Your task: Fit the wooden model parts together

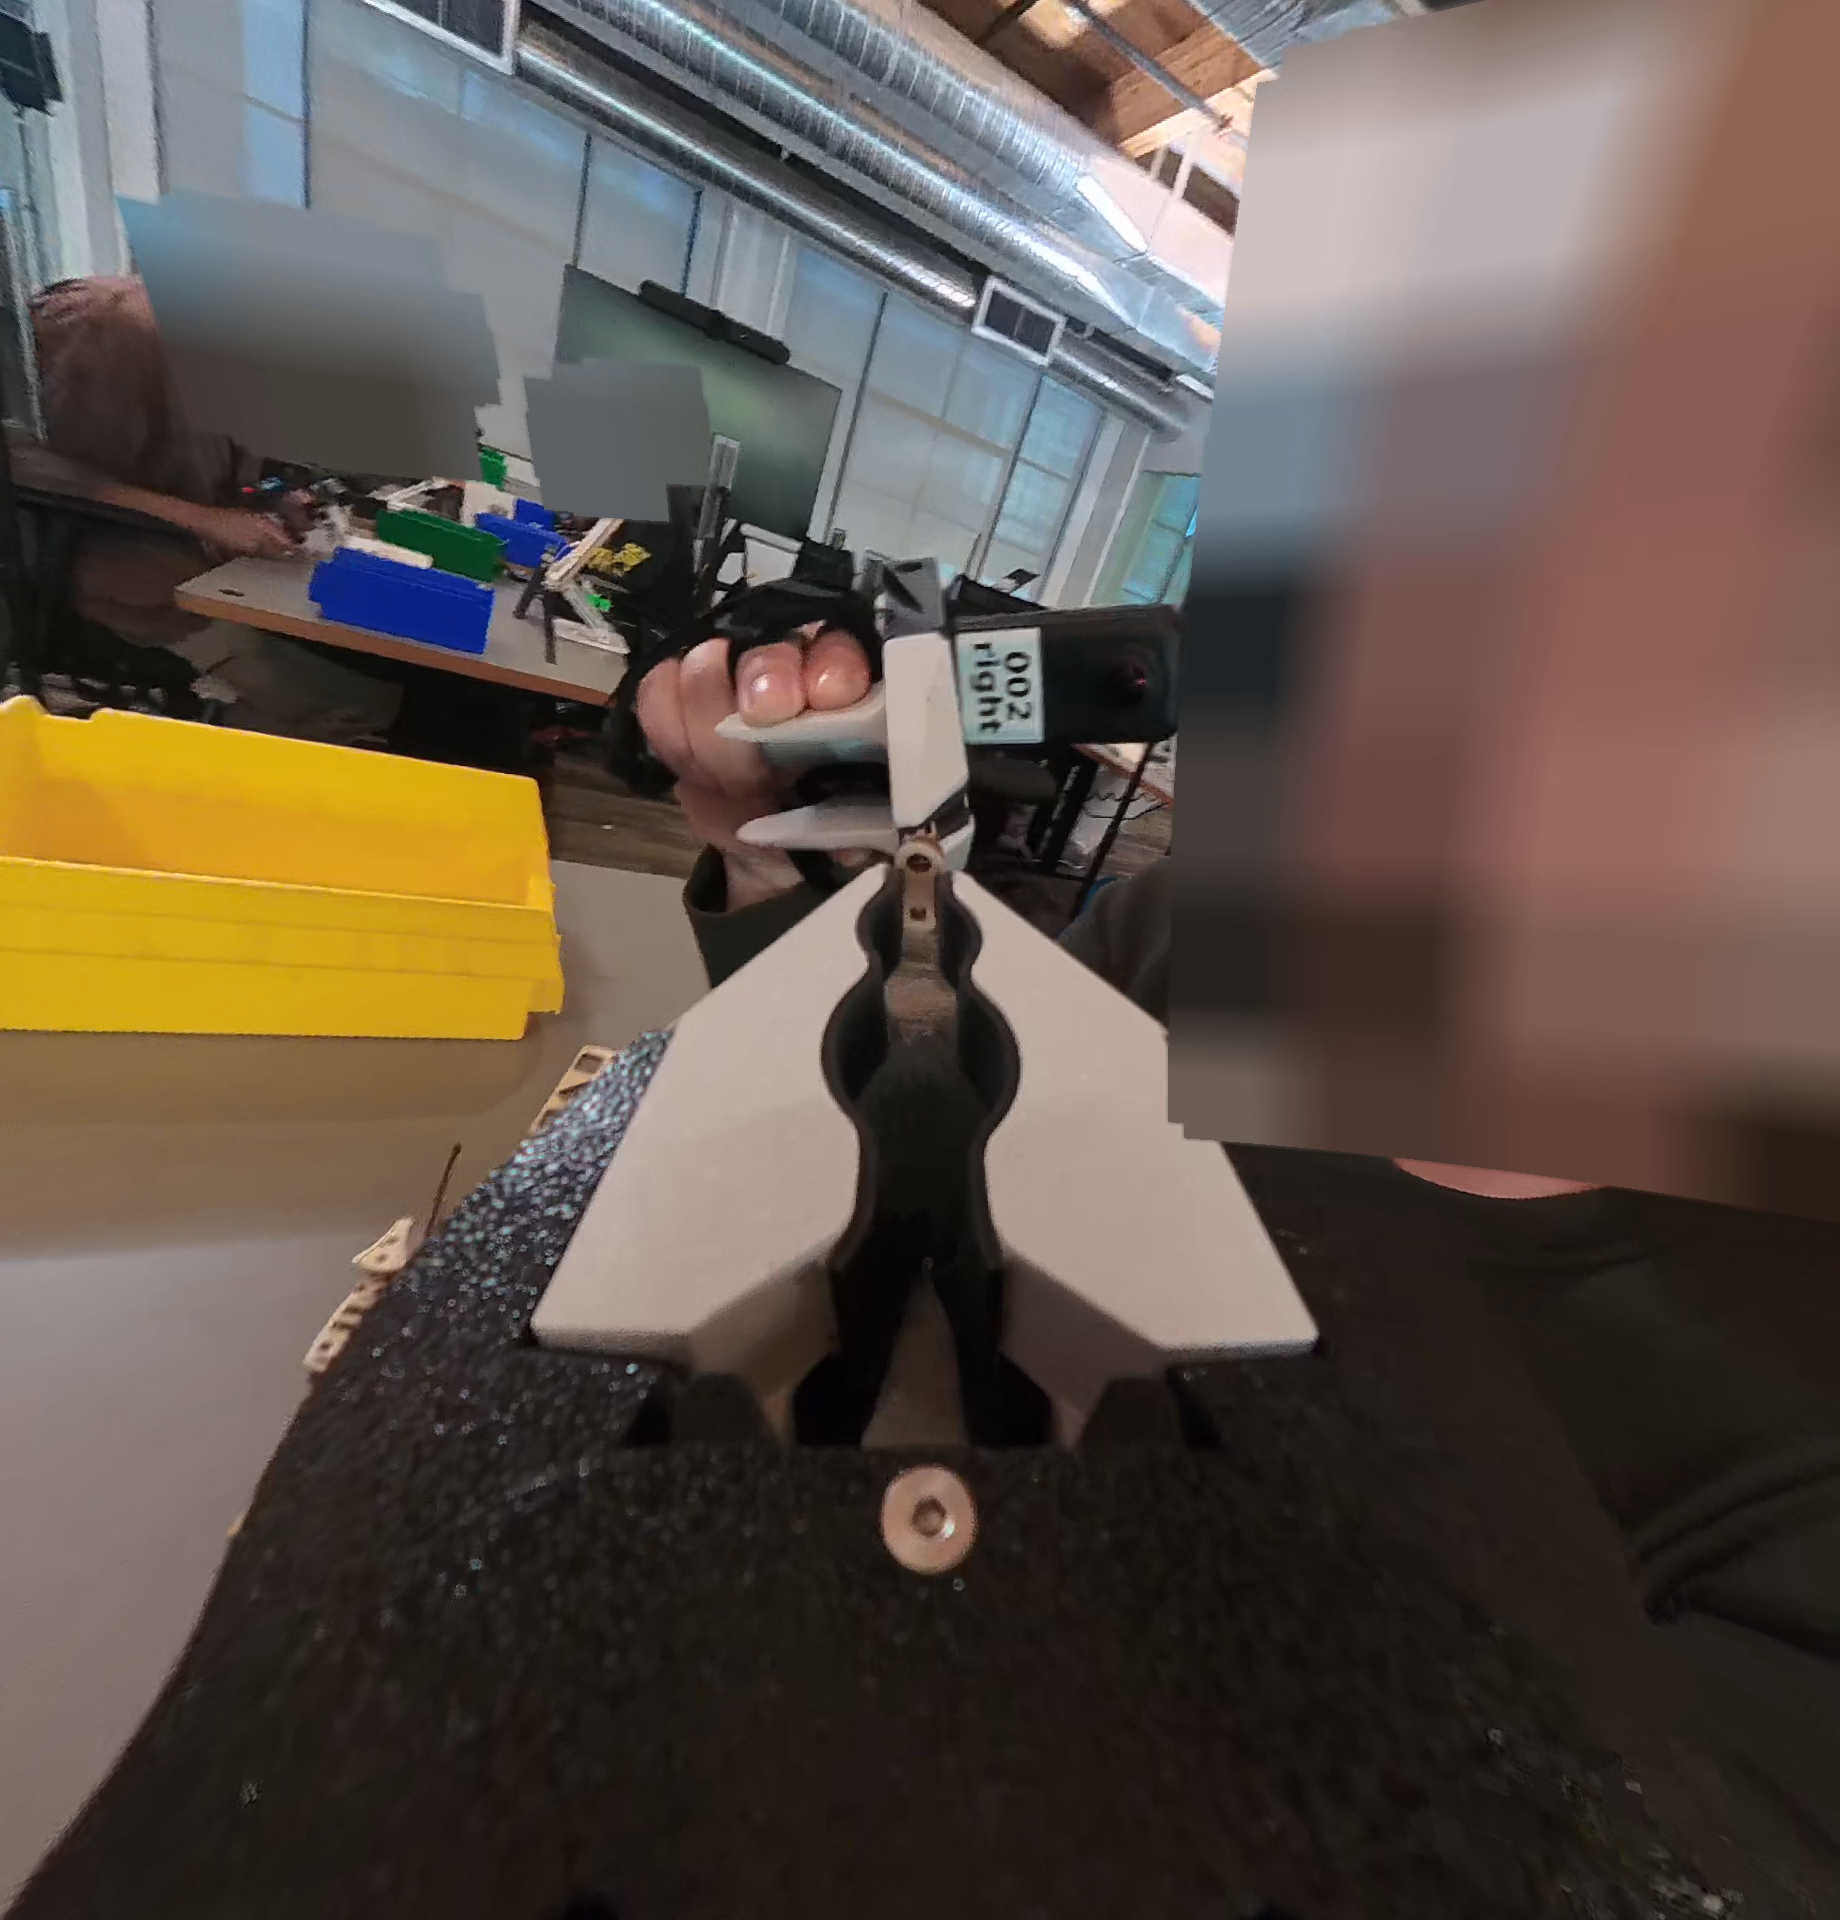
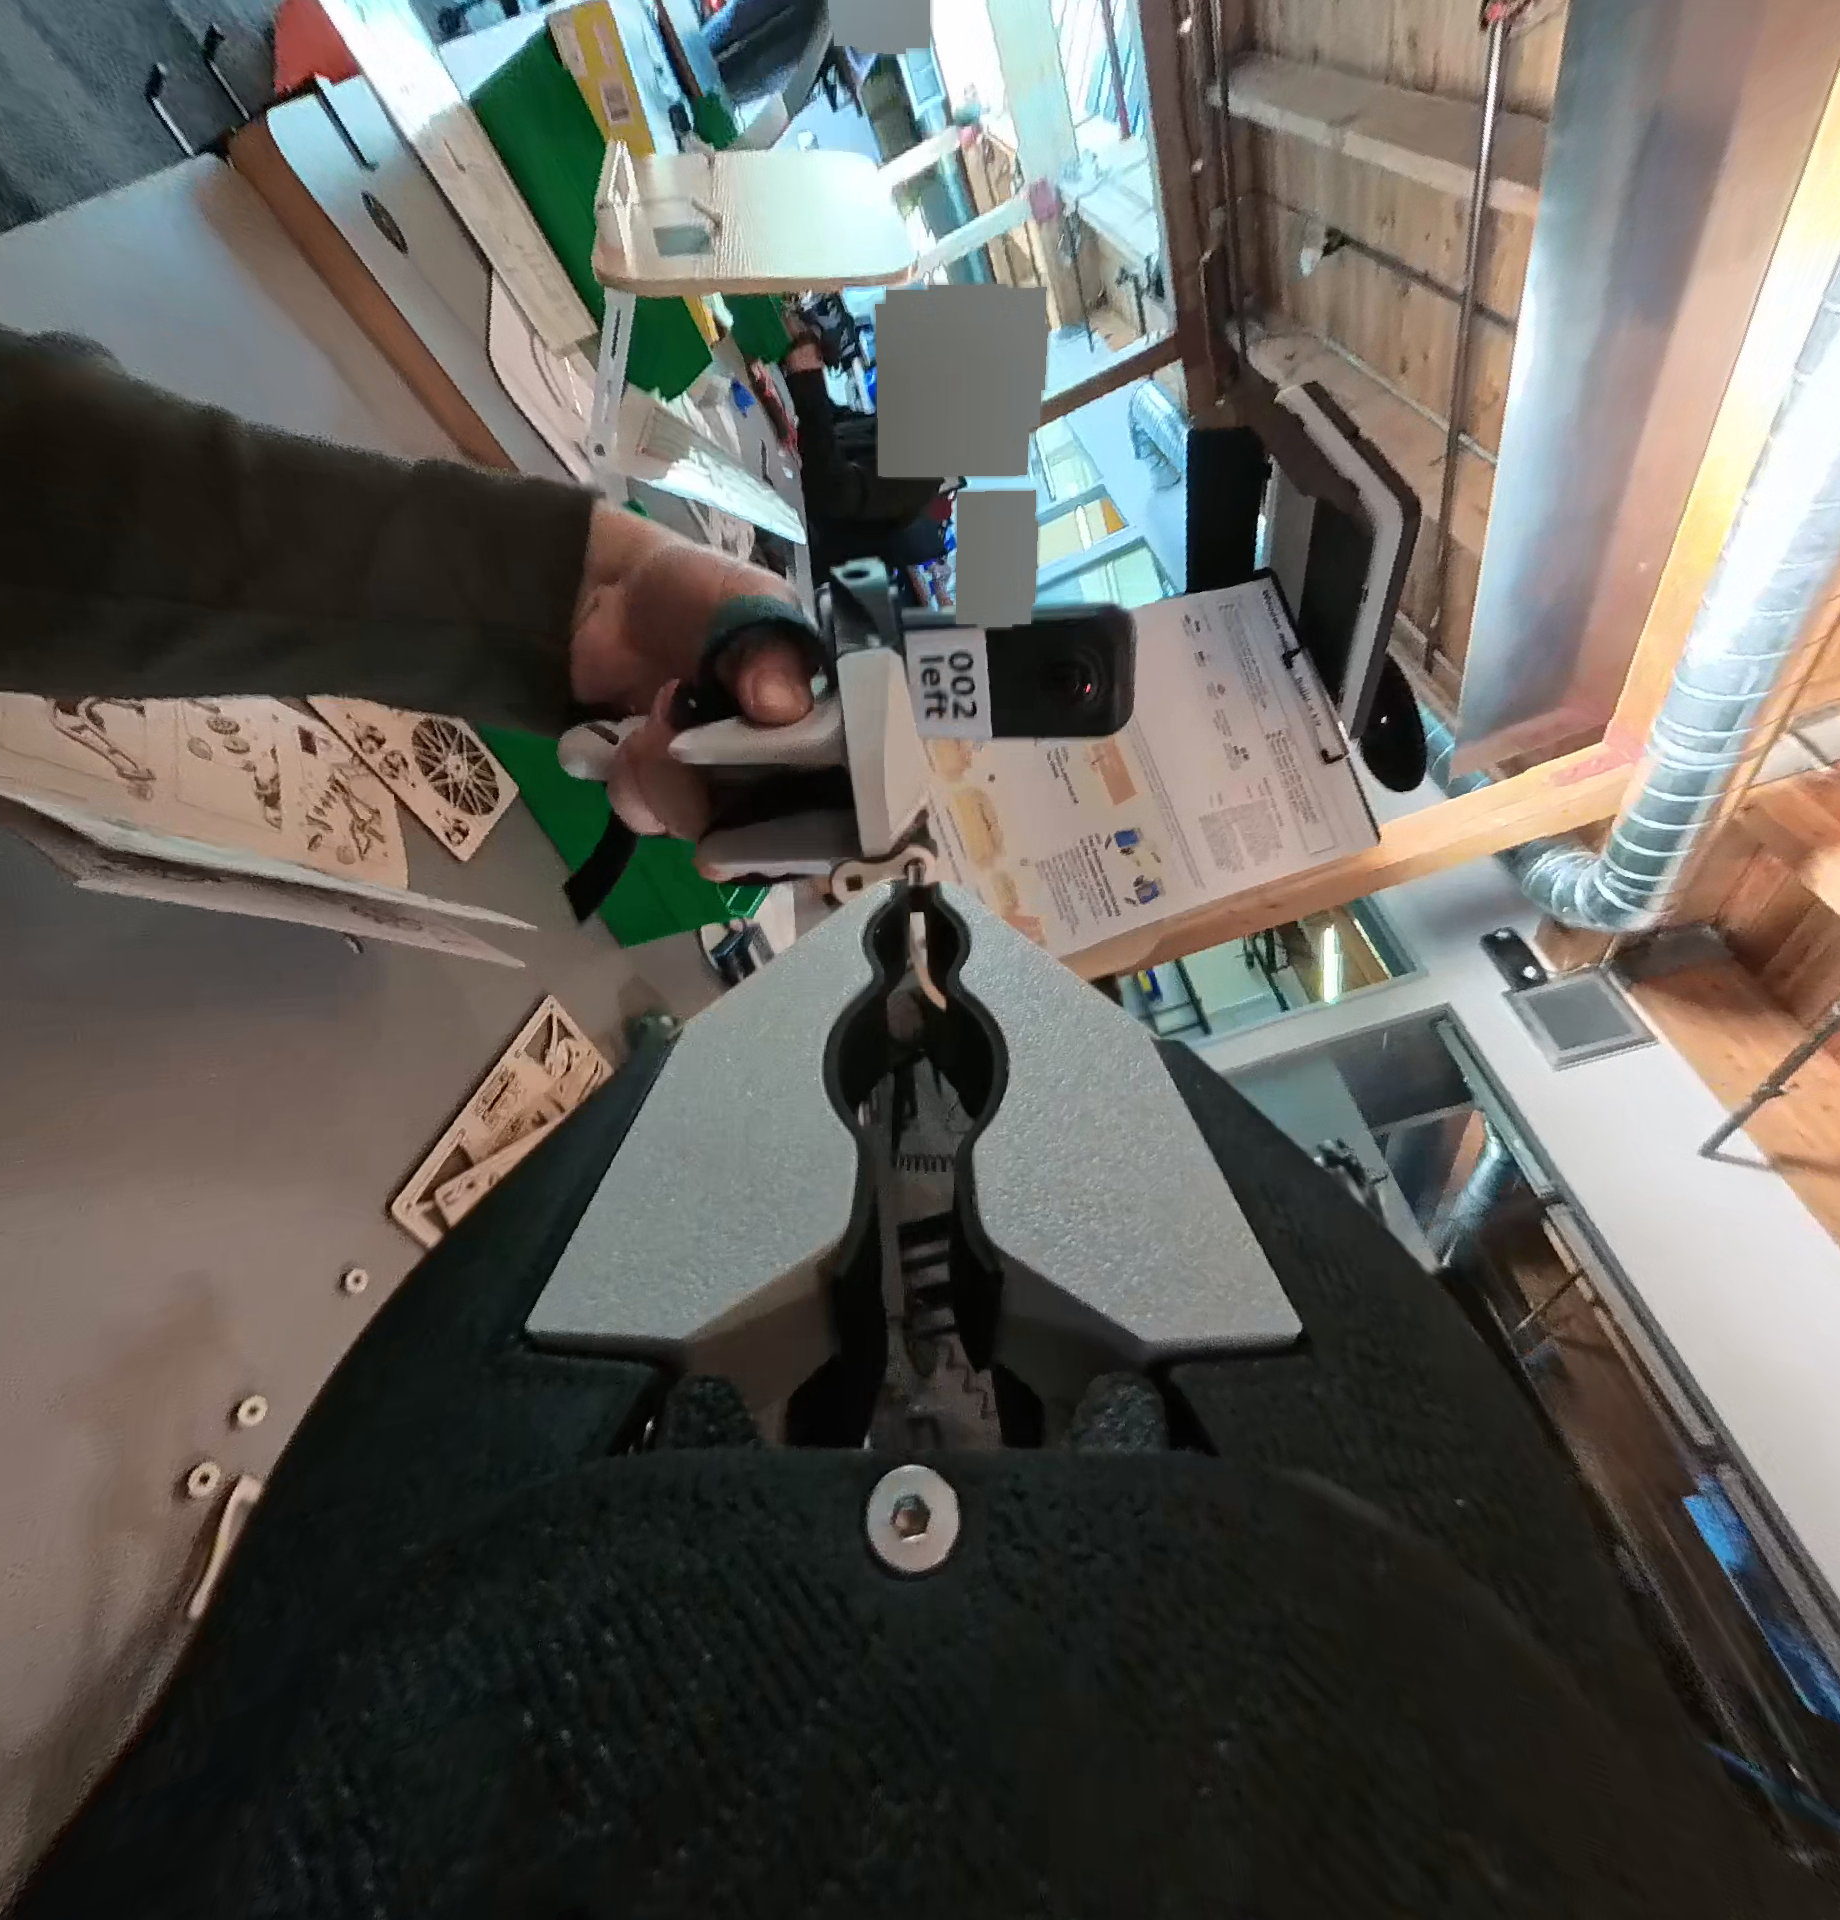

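The right gripper (image 2: 918, 914), grey-fingered, pinches a small pale wooden chain-link piece (image 2: 923, 951) at its tips. Facing it, the left gripper (image 2: 900, 857) clamps a matching pale wooden link strip (image 2: 880, 871); the two pieces meet tip to tip.

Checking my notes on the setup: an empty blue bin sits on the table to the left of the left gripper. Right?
Not quite: the bin is yellow, not blue, as the left wrist view shows. It does sit empty on the table, left of the left gripper.

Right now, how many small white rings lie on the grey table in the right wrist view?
3: one uppermost, one below it, one lowest, all left of the right gripper. More may be hidden behind it.
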Tool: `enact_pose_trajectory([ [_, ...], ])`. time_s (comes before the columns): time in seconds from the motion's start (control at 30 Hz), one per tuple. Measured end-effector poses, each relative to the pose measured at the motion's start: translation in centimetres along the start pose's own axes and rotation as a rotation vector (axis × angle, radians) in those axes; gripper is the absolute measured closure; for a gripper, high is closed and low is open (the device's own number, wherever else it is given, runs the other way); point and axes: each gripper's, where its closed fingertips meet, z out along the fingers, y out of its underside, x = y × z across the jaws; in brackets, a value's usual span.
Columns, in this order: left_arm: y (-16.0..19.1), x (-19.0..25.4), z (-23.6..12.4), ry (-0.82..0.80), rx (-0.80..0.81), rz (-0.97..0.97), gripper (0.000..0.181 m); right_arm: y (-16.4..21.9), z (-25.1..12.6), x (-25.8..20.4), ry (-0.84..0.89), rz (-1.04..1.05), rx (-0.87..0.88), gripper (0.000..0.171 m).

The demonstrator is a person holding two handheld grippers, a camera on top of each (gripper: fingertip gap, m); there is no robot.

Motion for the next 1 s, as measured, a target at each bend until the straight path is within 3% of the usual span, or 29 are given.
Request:
enact_pose_trajectory([
  [0.37, 2.1, -1.4, -0.4, -0.169, -0.147, 0.024, 0.178, 1.5, -0.1, -2.0, -0.120, -0.018, -0.099, 0.170],
  [1.0, 2.1, -1.3, -0.3, -0.104, -0.124, -0.026, 0.175, 1.4, -0.1, -2.1, -0.114, -0.063, -0.070, 0.170],
])
